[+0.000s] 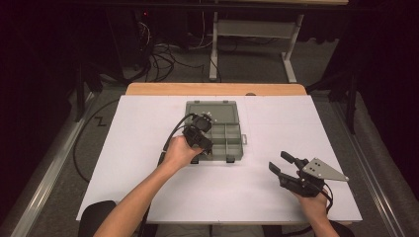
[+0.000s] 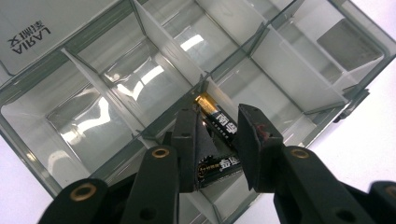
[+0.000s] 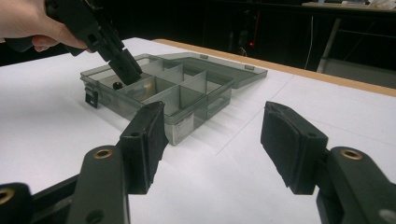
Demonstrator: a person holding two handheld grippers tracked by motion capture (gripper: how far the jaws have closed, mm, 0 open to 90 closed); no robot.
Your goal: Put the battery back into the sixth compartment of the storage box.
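Observation:
A grey see-through organiser box [image 1: 223, 134] with dividers lies open mid-table, its lid [image 1: 212, 110] folded back. My left gripper [image 1: 203, 146] points down into a near-left compartment. In the left gripper view a black and gold battery [image 2: 218, 122] lies in that compartment [image 2: 261, 88] between the jaws of my left gripper [image 2: 217, 140]; the pads stand a little apart from it, open. My right gripper [image 1: 277, 160] rests near the table's front right, open with nothing between its fingers. The right gripper view shows my right gripper [image 3: 212, 135] facing the box [image 3: 187, 116] and the left gripper [image 3: 125, 69].
A white board [image 1: 148, 123] covers the table, with a wooden edge [image 1: 212, 89] at the back. Beyond it, cables [image 1: 163, 59] lie on the floor beside a white table frame [image 1: 214, 49]. A cable [image 1: 170, 136] trails from the left gripper.

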